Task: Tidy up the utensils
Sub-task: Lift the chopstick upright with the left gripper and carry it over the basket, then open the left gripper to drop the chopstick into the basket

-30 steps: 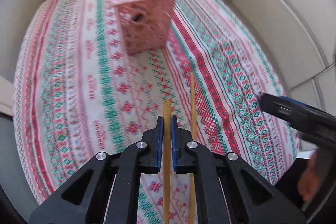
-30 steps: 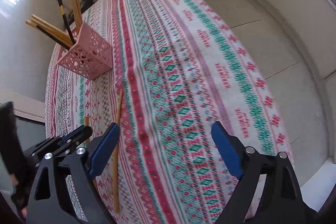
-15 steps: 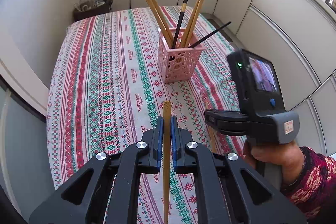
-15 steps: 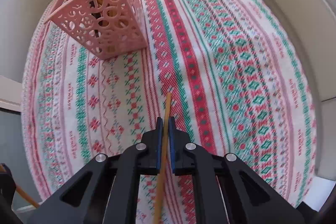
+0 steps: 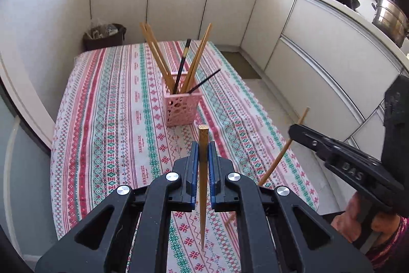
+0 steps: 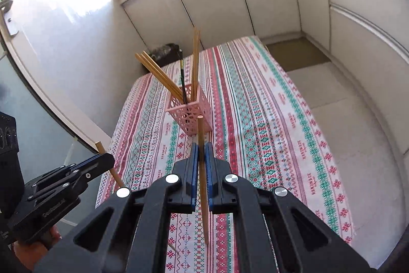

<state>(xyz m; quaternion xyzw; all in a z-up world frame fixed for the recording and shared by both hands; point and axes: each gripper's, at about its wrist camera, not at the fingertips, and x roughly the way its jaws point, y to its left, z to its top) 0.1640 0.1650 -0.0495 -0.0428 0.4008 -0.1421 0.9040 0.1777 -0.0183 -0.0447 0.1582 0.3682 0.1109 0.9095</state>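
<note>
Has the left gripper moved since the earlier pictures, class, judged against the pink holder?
Yes. The left gripper, shut on a chopstick, has risen and drawn back: the pink holder on the tablecloth looks smaller and farther, and cabinets now show.

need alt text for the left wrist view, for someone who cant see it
The left gripper is shut on a wooden chopstick above a table with a striped patterned tablecloth. Ahead stands a pink perforated holder with wooden and black chopsticks in it. At right, the right gripper holds a second chopstick.
</note>
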